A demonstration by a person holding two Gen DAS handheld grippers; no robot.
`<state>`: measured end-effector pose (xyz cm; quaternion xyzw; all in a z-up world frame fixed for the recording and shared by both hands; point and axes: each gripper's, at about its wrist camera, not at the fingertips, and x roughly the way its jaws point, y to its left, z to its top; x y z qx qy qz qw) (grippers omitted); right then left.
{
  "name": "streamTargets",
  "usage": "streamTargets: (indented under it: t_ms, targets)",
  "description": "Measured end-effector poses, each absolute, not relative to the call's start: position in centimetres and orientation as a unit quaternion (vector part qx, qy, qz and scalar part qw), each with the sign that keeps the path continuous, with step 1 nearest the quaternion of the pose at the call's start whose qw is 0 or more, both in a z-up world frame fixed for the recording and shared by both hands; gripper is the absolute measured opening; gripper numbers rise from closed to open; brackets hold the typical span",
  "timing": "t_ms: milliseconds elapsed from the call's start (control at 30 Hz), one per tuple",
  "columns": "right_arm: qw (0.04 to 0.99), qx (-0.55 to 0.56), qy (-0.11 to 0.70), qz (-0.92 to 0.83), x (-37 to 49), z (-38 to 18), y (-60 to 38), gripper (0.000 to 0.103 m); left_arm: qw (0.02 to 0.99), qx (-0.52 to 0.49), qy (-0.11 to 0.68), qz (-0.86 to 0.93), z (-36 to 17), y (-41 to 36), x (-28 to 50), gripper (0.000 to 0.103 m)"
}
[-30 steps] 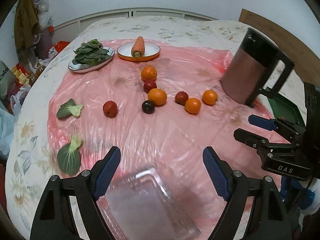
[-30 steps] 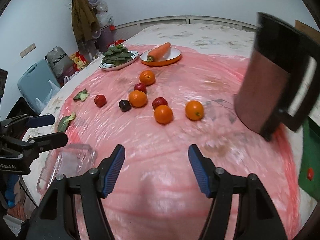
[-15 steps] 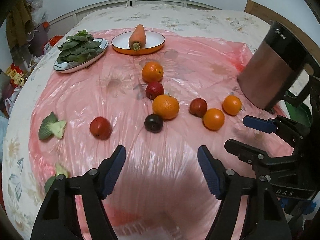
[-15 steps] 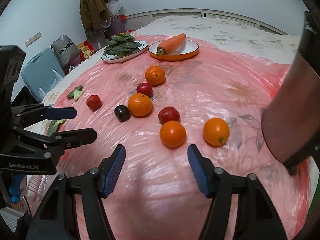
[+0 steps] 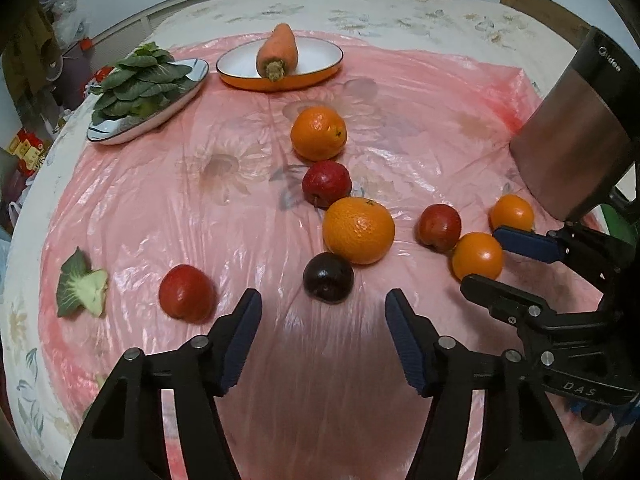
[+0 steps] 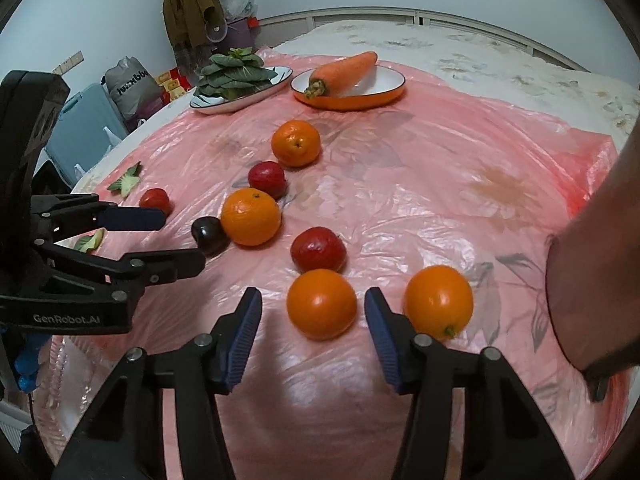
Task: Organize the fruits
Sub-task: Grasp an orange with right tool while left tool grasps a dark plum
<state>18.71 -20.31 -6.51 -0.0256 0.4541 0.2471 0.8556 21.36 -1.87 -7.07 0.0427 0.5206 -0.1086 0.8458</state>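
Several oranges and red fruits lie on the pink plastic sheet. My left gripper is open and empty, just short of a dark plum, with a big orange behind it and a red fruit to its left. My right gripper is open, its fingers on either side of an orange; it also shows in the left wrist view. Another orange lies right of it, a red fruit behind.
A plate of greens and an orange dish with a carrot stand at the back. A brown kettle stands at the right. A bok choy piece lies left. A clear plastic box sits near the front left edge.
Both grippers have moved forward toward the fruits. The clear box has dropped out of the left wrist view. The right gripper's fingers now flank an orange.
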Motion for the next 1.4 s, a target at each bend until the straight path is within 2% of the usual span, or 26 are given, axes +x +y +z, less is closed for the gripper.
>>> streamTargets:
  t_ms: [67, 100, 200, 500, 600, 1400]
  targets:
    - [0.854, -0.030, 0.455, 0.248, 19.0, -6.7, -20.2, 0.066, 0.843, 0.044, 0.524, -0.109, -7.5, -2.0, 21.8, 0.049]
    - [0.853, -0.031, 0.458, 0.248, 19.2, -6.9, -20.2, 0.057, 0.843, 0.045, 0.525, -0.110, -7.6, -2.0, 22.1, 0.048]
    - [0.850, -0.036, 0.464, 0.248, 19.5, -7.3, -20.2, 0.048, 0.840, 0.045, 0.529, -0.110, -7.9, -2.2, 22.6, 0.044]
    - [0.844, -0.037, 0.471, 0.255, 19.8, -8.2, -20.0, 0.037, 0.840, 0.059, 0.530, -0.104, -8.9, -2.5, 23.0, 0.031]
    - [0.843, -0.037, 0.470, 0.257, 19.7, -8.1, -20.1, 0.036, 0.841, 0.065, 0.527, -0.109, -9.0, -2.7, 23.2, 0.025]
    - [0.848, -0.005, 0.473, 0.241, 16.5, -6.3, -22.8, 0.036, 0.851, 0.030, 0.510, -0.122, -6.1, -2.0, 19.0, 0.024]
